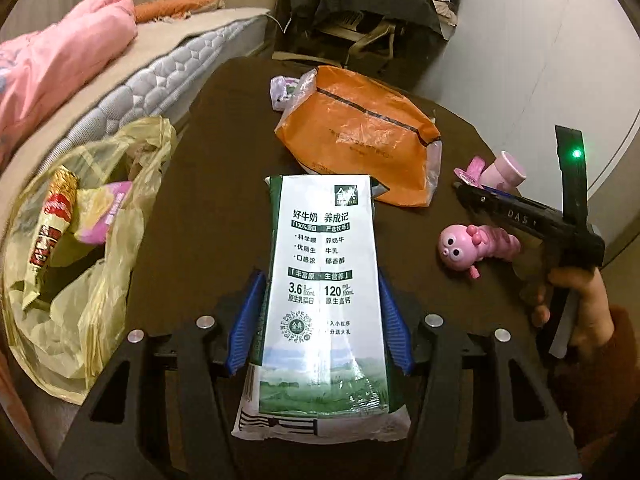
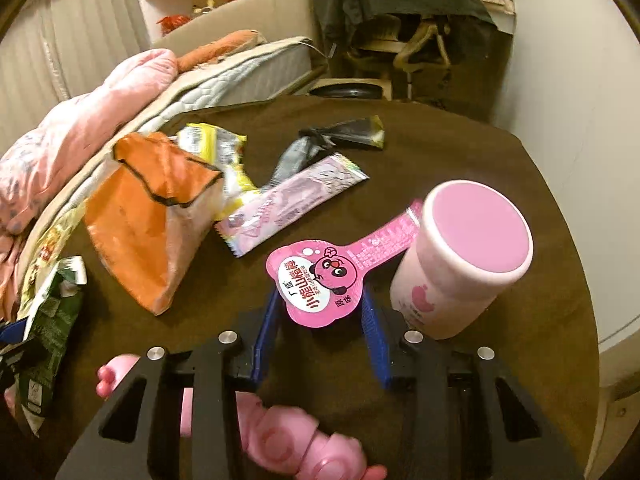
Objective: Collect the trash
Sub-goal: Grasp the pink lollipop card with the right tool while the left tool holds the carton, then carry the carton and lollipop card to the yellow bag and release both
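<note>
My left gripper (image 1: 320, 292) is shut on a flattened white and green milk carton (image 1: 320, 280), held above the dark table (image 1: 208, 200). A yellowish plastic trash bag (image 1: 76, 248) with wrappers inside lies open at the left. My right gripper (image 2: 320, 308) is open, its blue fingers on either side of a pink spoon-shaped wrapper (image 2: 320, 284) lying on the table. In the left wrist view the right gripper (image 1: 464, 190) reaches in from the right. An orange plastic bag (image 1: 356, 136) lies mid-table and also shows in the right wrist view (image 2: 148, 216).
A pink cup (image 2: 464, 256) stands right of my right gripper. A pink caterpillar toy (image 1: 476, 244) lies on the table. A pink stick wrapper (image 2: 288, 204), a yellow wrapper (image 2: 224, 152) and a dark wrapper (image 2: 344, 134) lie farther back. A mattress (image 1: 160, 80) with a pink quilt is left.
</note>
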Demonstrator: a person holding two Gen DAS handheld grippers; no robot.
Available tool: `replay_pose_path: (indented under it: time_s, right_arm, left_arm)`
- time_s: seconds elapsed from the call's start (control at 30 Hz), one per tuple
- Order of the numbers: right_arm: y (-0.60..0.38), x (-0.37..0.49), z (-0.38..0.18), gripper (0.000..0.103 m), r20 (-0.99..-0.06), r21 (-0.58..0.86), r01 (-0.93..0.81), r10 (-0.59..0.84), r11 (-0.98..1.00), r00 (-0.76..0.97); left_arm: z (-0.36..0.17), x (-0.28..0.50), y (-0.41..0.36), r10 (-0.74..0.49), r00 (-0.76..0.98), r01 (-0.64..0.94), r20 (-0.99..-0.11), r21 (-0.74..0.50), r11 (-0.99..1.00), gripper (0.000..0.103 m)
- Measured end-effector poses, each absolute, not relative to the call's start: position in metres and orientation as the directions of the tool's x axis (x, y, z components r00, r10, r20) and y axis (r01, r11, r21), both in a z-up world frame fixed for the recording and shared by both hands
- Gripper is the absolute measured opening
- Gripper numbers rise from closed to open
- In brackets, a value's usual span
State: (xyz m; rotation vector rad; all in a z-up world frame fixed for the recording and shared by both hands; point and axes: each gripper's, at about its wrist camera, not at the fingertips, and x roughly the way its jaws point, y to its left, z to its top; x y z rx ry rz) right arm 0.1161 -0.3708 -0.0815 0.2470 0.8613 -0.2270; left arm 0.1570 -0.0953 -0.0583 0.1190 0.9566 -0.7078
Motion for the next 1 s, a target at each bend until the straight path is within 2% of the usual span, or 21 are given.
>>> replay_pose_path:
  time_s: [0.2, 0.37, 0.43, 0.47, 0.53, 0.7, 1.0]
  right_arm:
    - [-0.351, 0.097, -0.08, 0.036, -0.775, 0.166, 0.185, 0.012, 0.969, 0.632]
    - [-0.337, 0.079, -0.072, 0.037, -0.778, 0.131, 0.11, 0.033, 0.985, 0.628]
    - [-0.339, 0.077, -0.071, 0.039, -0.775, 0.142, 0.108, 0.042, 0.984, 0.631]
    - [-0.34, 0.076, -0.069, 0.045, -0.768, 0.14, 0.114, 0.035, 0.984, 0.64]
    - [-0.343, 0.075, -0.067, 0.05, -0.75, 0.145, 0.126, 0.026, 0.981, 0.661]
    - [-0.347, 0.082, -0.071, 0.05, -0.763, 0.129, 0.153, 0.0, 0.98, 0.647]
    - [-0.351, 0.098, -0.078, 0.05, -0.761, 0.236, 0.096, 0.123, 0.967, 0.637]
  left_arm:
    - [-0.064, 0.168, -0.105, -0.504, 0.292, 0.609, -0.813, -0.248, 0.754, 0.057]
    - [-0.066, 0.178, -0.124, -0.472, 0.254, 0.635, -0.844, -0.223, 0.74, 0.057]
    - [-0.064, 0.183, -0.131, -0.47, 0.242, 0.64, -0.849, -0.225, 0.735, 0.057]
    - [-0.063, 0.185, -0.134, -0.465, 0.245, 0.64, -0.851, -0.219, 0.737, 0.057]
    - [-0.063, 0.187, -0.139, -0.451, 0.263, 0.643, -0.853, -0.194, 0.741, 0.057]
    - [-0.065, 0.186, -0.141, -0.436, 0.266, 0.644, -0.86, -0.177, 0.744, 0.052]
    - [-0.056, 0.181, -0.123, -0.496, 0.282, 0.627, -0.821, -0.233, 0.743, 0.052]
